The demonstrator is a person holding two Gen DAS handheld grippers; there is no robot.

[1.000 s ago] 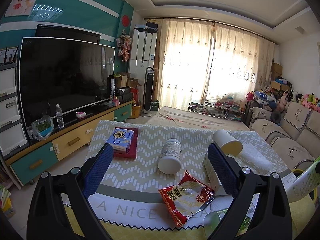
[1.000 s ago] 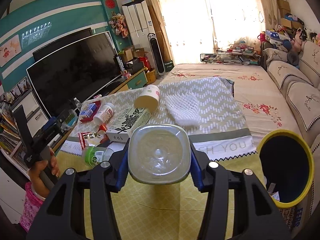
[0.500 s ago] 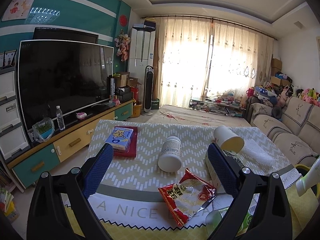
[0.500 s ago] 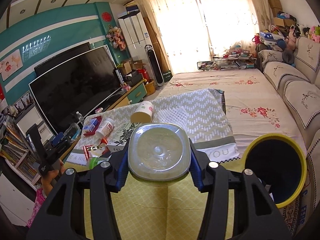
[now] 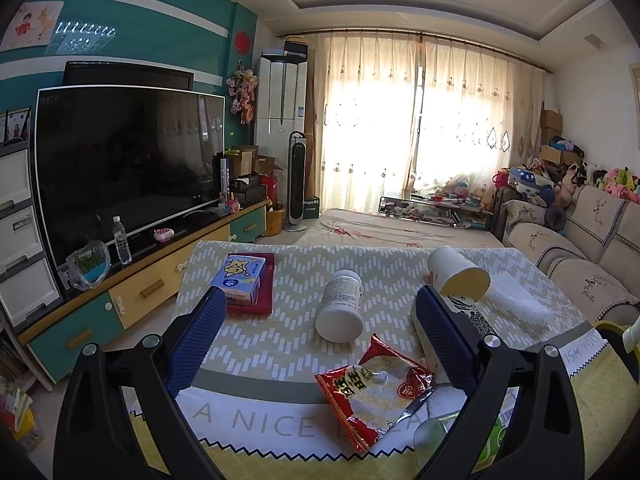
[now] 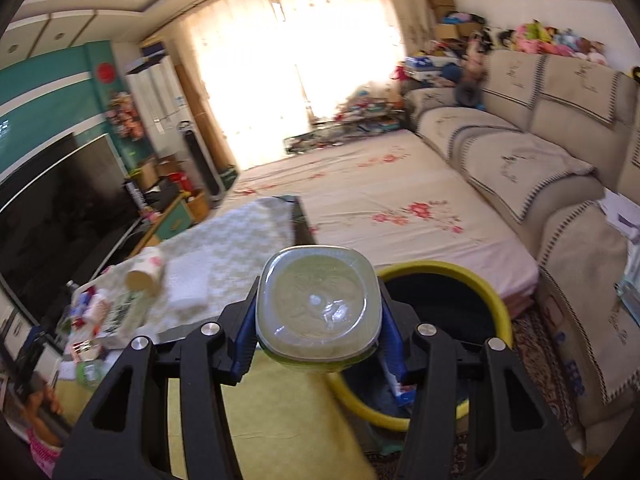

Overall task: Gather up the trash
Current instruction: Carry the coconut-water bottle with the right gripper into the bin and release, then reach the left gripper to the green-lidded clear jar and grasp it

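A sunlit living room: a large dark television (image 5: 128, 160) on a teal-and-yellow cabinet (image 5: 132, 292), pale curtains (image 5: 412, 128) and a beige sofa (image 6: 540, 160). The low table (image 5: 280, 344) wears a chevron cloth printed with lettering, strewn with a red snack bag (image 5: 372, 392), a white jar (image 5: 342, 306) on its side, a tipped paper cup (image 5: 458, 276) and a blue carton (image 5: 240, 280). The left gripper (image 5: 320, 332) hangs wide open, empty. The right gripper (image 6: 318, 320) is clamped on a clear plastic bottle (image 6: 318, 312), at the yellow-rimmed bin (image 6: 452, 276).

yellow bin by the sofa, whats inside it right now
Inside the yellow-rimmed bin, some blue and white trash shows near the bottom. The held clear bottle and right gripper cover the rest.
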